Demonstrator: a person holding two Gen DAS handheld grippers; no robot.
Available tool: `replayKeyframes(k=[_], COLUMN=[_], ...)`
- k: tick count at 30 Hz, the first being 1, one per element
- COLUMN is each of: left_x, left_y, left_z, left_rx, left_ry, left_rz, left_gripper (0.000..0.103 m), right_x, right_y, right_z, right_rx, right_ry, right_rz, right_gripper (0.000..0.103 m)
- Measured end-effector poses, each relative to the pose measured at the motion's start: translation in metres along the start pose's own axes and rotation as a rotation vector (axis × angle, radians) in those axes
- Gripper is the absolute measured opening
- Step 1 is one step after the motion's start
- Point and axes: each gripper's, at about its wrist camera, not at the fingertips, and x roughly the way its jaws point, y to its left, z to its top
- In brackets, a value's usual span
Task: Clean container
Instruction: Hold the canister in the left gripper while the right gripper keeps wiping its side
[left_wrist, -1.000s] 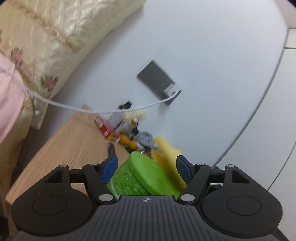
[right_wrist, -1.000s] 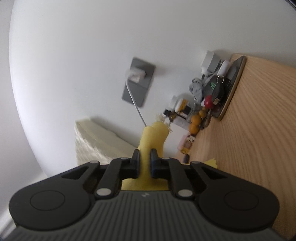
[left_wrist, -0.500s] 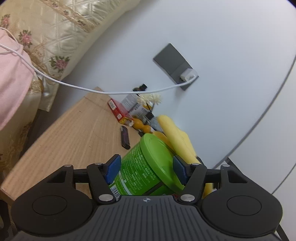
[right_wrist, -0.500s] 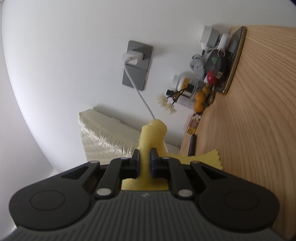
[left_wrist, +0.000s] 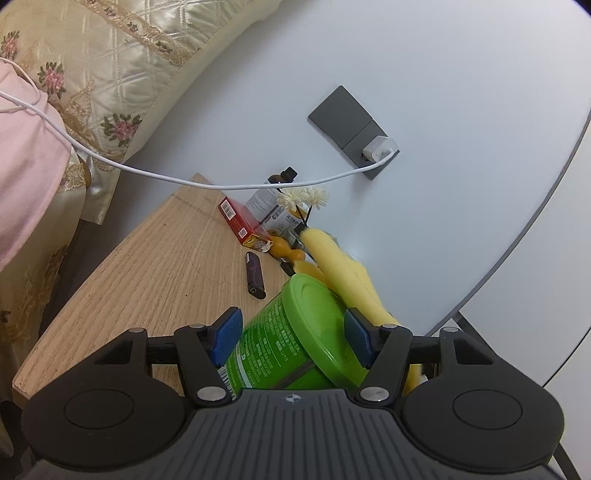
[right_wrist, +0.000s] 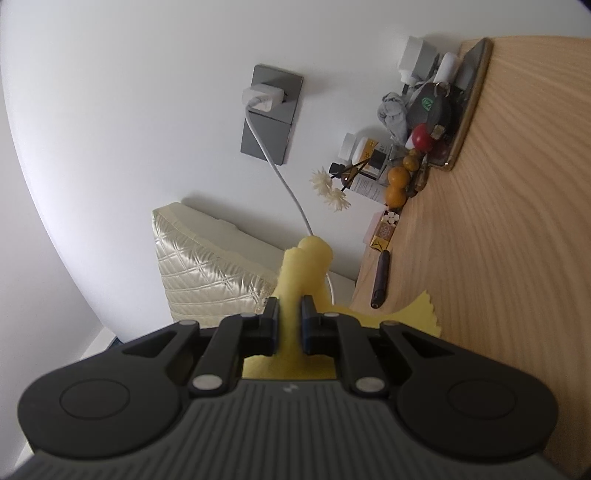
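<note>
My left gripper (left_wrist: 293, 325) is shut on a green container (left_wrist: 291, 339) with a green lid, held tilted above the wooden table (left_wrist: 147, 266). A yellow cloth (left_wrist: 343, 273) rests against the lid's right side. In the right wrist view my right gripper (right_wrist: 289, 317) is shut on the same yellow cloth (right_wrist: 304, 266), bunched into a roll that sticks out past the fingertips. The container does not show in the right wrist view.
A red box (left_wrist: 242, 225), a dark lighter (left_wrist: 254, 275), bottles (left_wrist: 269, 199), oranges (right_wrist: 397, 184), white flowers (left_wrist: 303, 195) and keys on a tray (right_wrist: 436, 107) line the table's wall side. A white cable (left_wrist: 184, 179) hangs from a wall socket (left_wrist: 352, 131). Pillows (left_wrist: 99, 66) lie left.
The left gripper with the container has swung and tilted, so more table shows. The cloth stays against the lid. The right view has rotated slightly.
</note>
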Motion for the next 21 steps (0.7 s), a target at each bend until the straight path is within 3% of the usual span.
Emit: replayKeyframes(k=[5,15,21], left_x=[0.000,0.001,0.001], left_y=[-0.002,-0.004,-0.003], left_z=[-0.002,-0.002,-0.003], left_rx=[0.006,0.017,0.025], left_ry=[-0.007,-0.008,-0.009], left_rz=[0.004,0.015,0.012], left_gripper=[0.066,0.066,0.066], right_x=[0.002,-0.034,-0.016], right_y=[0.000,0.008,0.004], right_z=[0.002,-0.007,-0.003], right_rx=[-0.006,-0.006,-0.011], right_ry=[0.009,-0.002,-0.002], right_rz=[-0.005,-0.018,-0.009], right_gripper=[0.013,0.013,0.013])
